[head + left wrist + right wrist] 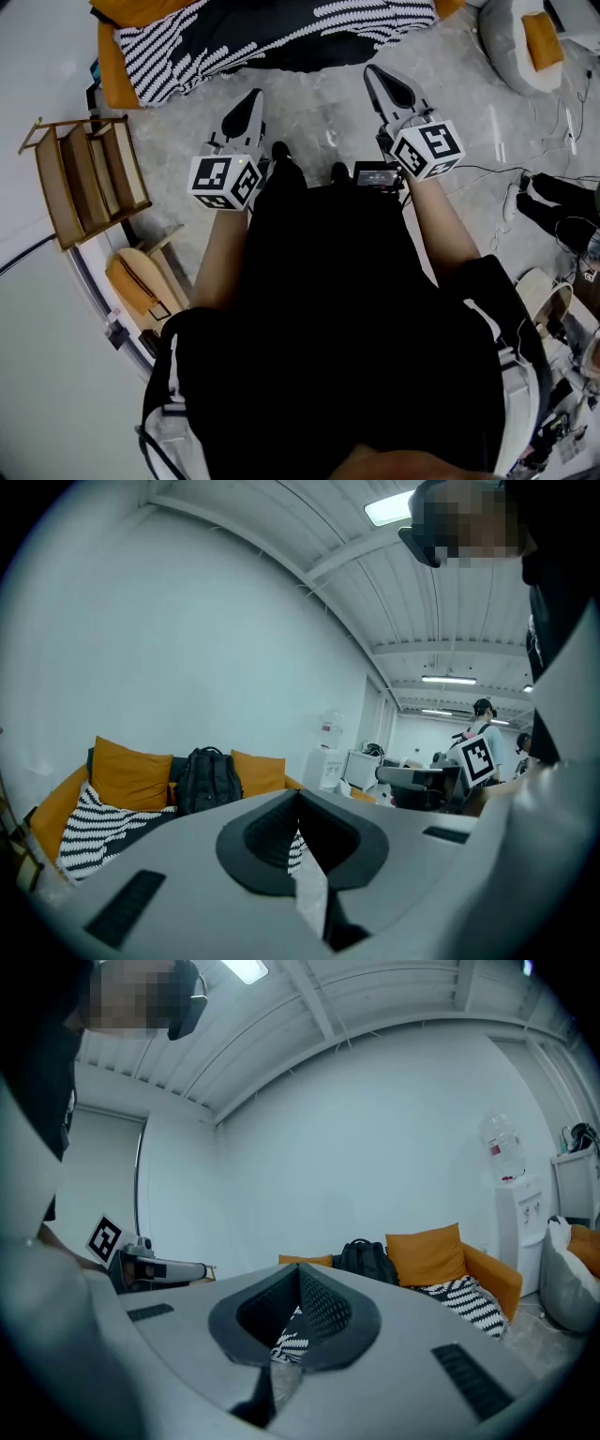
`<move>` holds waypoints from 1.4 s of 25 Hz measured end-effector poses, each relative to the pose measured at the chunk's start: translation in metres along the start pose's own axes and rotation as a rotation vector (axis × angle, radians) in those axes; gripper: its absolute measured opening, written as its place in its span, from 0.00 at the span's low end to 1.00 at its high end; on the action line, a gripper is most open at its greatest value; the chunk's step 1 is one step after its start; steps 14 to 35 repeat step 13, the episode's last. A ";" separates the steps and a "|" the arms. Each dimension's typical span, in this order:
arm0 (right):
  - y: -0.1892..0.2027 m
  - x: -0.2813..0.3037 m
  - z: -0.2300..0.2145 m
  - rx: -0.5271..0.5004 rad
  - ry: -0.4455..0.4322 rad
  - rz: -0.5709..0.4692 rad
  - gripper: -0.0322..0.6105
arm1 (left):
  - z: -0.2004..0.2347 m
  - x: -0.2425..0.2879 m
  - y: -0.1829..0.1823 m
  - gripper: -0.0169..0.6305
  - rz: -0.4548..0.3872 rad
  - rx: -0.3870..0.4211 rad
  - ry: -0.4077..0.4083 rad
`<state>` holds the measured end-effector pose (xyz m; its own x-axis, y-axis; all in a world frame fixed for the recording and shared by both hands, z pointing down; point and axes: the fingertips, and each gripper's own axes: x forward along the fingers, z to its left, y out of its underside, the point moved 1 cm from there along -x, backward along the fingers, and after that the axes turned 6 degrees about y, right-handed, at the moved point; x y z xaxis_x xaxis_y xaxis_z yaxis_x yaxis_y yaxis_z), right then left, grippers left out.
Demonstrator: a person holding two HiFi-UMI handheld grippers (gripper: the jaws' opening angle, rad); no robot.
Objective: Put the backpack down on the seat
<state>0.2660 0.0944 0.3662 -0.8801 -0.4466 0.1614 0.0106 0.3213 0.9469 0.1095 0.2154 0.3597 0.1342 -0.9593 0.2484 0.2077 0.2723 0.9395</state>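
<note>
On the sofa [45, 819] seat, centre-left of the left gripper view: black fabric backpack [208, 778], upright, rounded soft top with a carry loop, leaning on the backrest between two mustard-orange cushions [131, 772]. The right gripper view shows it centre-right, in the same spot on the seat. Black-and-white blanket [234, 37] with a wavy stripe pattern is draped over the seat beside the backpack and fills the top of the head view. Floor [319, 117] is grey mottled concrete with a slight sheen. Slatted wooden rack [84, 178] at left of the head view, grey beanbag [506, 52] with an orange pillow [542, 39] at upper right. White water dispenser [326, 761] right of the sofa has a red label, too small to read. Left claw [255, 98]: grey plastic shell, black ribbed pads, jaws closed together, nothing between them. Right claw [373, 75]: same build, jaws closed, empty. Each carries a marker cube [225, 180] with black-and-white square codes. Both claws point toward the sofa, well apart from the backpack.
</note>
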 end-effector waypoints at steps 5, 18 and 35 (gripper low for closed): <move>0.017 -0.001 0.004 0.028 -0.014 0.020 0.10 | 0.000 -0.008 0.010 0.05 0.034 0.000 -0.008; 0.029 0.003 0.020 0.056 0.021 0.059 0.10 | 0.015 -0.015 0.007 0.05 0.040 -0.012 0.050; 0.029 0.003 0.020 0.056 0.021 0.059 0.10 | 0.015 -0.015 0.007 0.05 0.040 -0.012 0.050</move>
